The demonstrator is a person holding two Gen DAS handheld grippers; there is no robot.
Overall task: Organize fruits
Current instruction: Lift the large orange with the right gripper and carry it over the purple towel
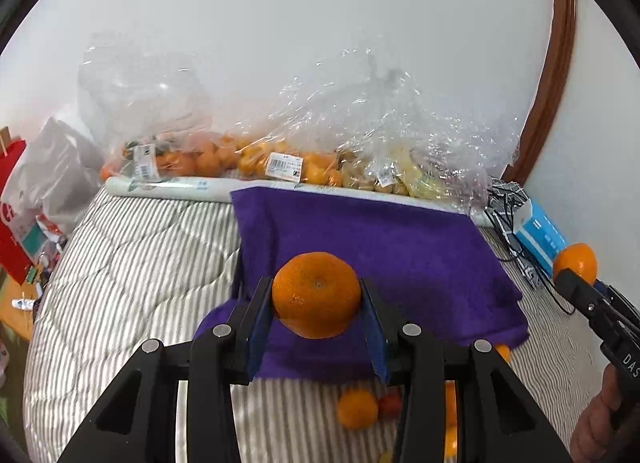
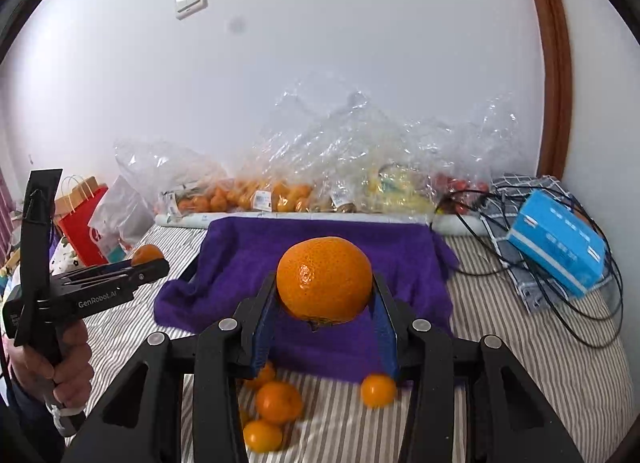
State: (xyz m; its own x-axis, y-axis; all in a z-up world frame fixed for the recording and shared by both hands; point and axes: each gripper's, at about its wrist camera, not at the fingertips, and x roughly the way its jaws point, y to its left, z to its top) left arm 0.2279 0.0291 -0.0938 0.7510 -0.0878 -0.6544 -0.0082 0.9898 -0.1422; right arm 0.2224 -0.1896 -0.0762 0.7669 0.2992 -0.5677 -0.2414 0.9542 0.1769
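— Striped grey-and-white quilt (image 1: 132, 263) under me, white wall behind. What do you hold?

— My left gripper (image 1: 316, 299) is clamped on a round orange mandarin (image 1: 316, 293); my right gripper (image 2: 324, 295) pinches another big orange mandarin (image 2: 325, 279). Both hang above the purple fleece towel (image 2: 320, 247).

— How far along?

— Early, I judge. That towel looks bare, and several small loose oranges (image 2: 278, 401) lie on the quilt at its near edge. Clear plastic bags of fruit (image 1: 304, 159) sit unopened by the wall.
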